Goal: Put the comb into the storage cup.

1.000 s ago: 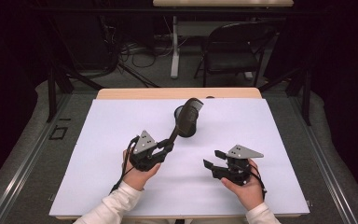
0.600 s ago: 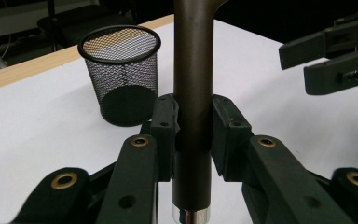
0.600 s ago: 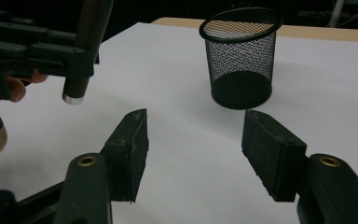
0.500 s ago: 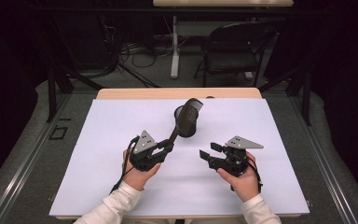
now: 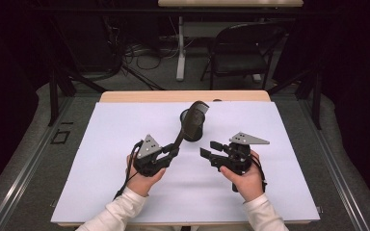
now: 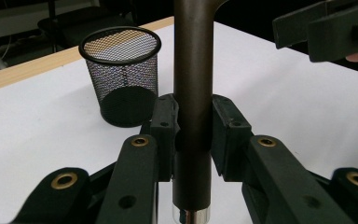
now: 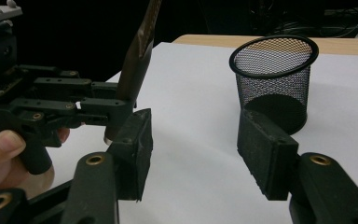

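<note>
High view: white sheet (image 5: 101, 183) lies bare around both hands, its near edge just behind the wrists. Left gripper (image 5: 171, 151) is clenched on a dark, smooth handle (image 6: 193, 93) rising toward the mesh cup (image 5: 192, 126). Right gripper (image 5: 211, 150), grasping nothing, has just been narrowing its jaws. No readable writing. Beyond, a wooden table edge (image 5: 183, 96).

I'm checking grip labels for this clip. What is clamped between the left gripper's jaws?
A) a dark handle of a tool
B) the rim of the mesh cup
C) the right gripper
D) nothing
A: the left gripper has its pads pressed on the dark handle; the mesh cup stands apart behind.
</note>
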Available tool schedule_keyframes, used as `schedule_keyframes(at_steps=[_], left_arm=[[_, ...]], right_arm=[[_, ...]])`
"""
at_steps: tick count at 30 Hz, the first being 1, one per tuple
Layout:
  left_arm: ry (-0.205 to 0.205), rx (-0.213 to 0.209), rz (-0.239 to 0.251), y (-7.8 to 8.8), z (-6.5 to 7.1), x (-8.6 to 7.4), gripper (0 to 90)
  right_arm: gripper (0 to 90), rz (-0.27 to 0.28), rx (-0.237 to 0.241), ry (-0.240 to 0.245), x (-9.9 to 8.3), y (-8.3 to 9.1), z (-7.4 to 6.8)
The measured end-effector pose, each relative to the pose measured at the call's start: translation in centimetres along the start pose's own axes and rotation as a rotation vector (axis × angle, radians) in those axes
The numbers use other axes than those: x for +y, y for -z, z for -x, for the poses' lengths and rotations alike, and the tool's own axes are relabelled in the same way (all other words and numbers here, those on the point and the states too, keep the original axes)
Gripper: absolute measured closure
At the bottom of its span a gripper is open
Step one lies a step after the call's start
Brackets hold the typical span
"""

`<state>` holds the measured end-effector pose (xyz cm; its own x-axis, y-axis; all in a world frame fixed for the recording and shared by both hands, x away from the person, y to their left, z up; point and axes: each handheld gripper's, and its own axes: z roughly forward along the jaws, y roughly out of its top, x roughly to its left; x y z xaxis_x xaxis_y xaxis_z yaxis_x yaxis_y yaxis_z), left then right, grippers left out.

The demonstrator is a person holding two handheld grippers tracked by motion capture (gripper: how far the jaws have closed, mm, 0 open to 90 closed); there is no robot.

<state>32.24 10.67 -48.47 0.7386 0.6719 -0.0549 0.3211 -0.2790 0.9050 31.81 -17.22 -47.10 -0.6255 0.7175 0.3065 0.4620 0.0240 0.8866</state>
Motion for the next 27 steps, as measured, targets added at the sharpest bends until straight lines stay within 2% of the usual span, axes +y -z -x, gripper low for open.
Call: schedule_keyframes(at_steps=[8, 21, 27], left_arm=[[0.006, -0.003, 0.001, -0.03, 0.01, -0.06, 72.9], [0.012, -0.018, -0.003, -0.19, 0.17, -0.33, 72.9], [0.015, -0.025, -0.005, -0.3, 0.28, -0.44, 72.9]], right_arm=[[45.7, 0.009, 0.012, -0.036, 0.93, 0.38, 0.02], [46.3, 0.013, 0.027, -0.061, 0.91, 0.77, 0.1], [46.7, 0.014, 0.042, -0.091, 0.98, 0.94, 0.19]])
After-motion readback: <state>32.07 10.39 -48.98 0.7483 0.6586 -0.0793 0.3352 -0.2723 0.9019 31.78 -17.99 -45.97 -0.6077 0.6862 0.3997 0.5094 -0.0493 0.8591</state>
